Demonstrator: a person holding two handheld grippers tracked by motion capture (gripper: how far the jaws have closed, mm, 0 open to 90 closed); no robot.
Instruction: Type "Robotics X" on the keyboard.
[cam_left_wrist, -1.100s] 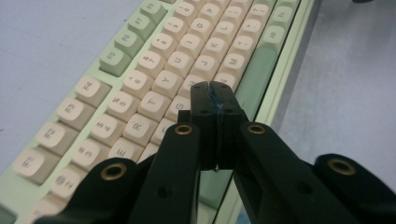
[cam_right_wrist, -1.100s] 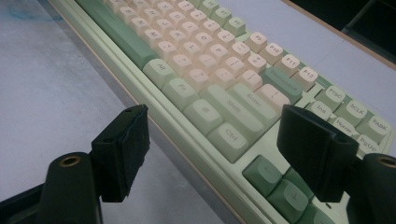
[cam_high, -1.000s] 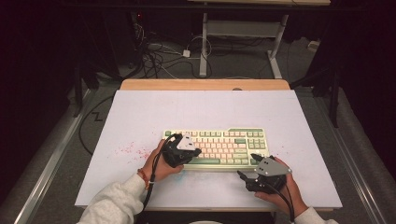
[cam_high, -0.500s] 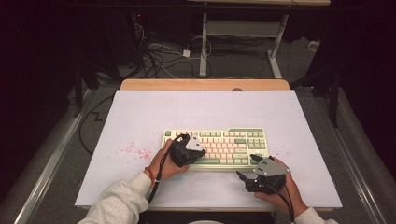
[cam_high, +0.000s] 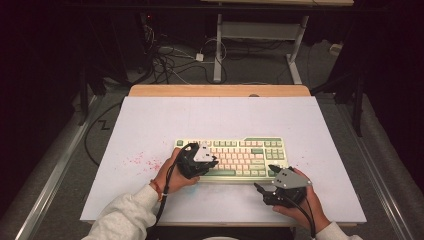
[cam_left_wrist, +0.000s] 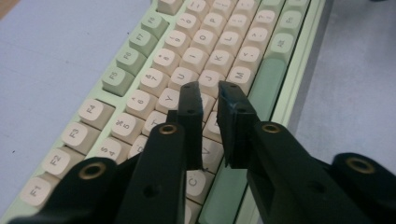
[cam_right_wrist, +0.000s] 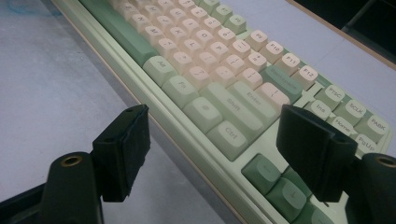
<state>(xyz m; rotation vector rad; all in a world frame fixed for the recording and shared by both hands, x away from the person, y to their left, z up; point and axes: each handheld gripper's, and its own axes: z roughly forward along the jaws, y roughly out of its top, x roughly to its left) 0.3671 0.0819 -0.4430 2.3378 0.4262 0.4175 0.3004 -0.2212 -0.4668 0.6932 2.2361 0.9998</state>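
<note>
Right gripper (cam_high: 264, 181) sits nearest the person's edge of the table (cam_high: 150, 125), just off the keyboard's (cam_high: 235, 159) right front corner. Jaws stand wide apart, released, nothing between them; in the right gripper view they frame the Ctrl and Shift keys without touching.

Left gripper (cam_high: 207, 164) is over the left half of the keyboard, tips down on the letter rows. Its jaws have just been opening: a narrow gap now shows between the pads, no key clamped in it. In the left gripper view the tips (cam_left_wrist: 208, 93) lie just short of the J key (cam_left_wrist: 211, 78), over the keys next to it.

Keyboard: cream keys with green modifiers, lying flat at the near middle of the white table top, long side across. Pink speckles (cam_high: 142, 161) mark the surface to its left.

Beyond the table: cables (cam_high: 170, 57) on the floor.
</note>
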